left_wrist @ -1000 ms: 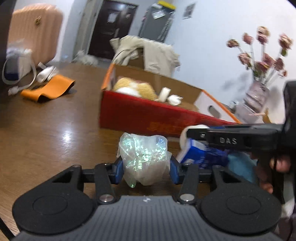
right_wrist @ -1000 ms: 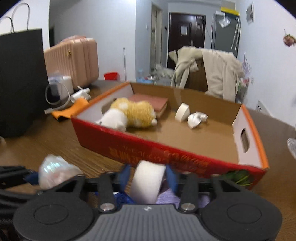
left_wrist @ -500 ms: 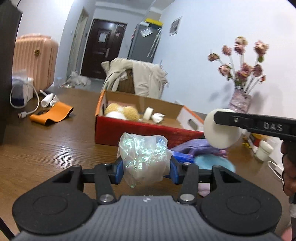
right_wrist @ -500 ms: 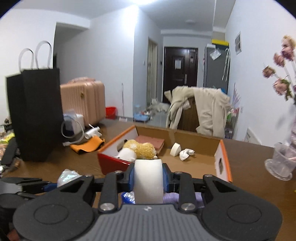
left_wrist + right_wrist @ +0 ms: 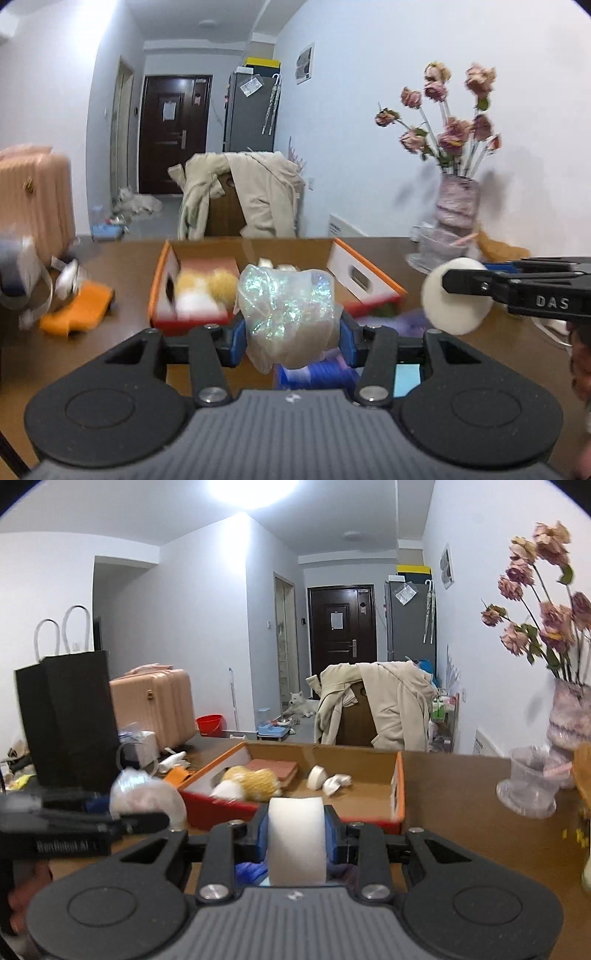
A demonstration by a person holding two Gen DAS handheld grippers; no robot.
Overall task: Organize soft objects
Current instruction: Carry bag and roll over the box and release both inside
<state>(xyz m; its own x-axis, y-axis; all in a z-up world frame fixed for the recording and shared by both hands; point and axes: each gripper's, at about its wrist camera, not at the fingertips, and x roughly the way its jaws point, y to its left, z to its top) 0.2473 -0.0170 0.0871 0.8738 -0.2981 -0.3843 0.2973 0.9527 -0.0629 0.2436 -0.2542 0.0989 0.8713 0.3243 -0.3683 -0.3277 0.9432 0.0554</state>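
Both grippers have risen since a second ago, lifting their loads off the table [image 5: 461, 812], and the red cardboard box [image 5: 369, 284] now sits lower in both views. Left of the box, the left gripper [image 5: 291, 332] is clenched on a crinkled iridescent plastic bag [image 5: 288, 314], held in the air just in front of the box's near wall. Inside the box lie a yellow-and-white plush toy [image 5: 251, 781] and a white roll [image 5: 316, 777]. Right of the box, the right gripper [image 5: 297, 834] grasps a white foam disc [image 5: 297, 840], also raised before the near wall.
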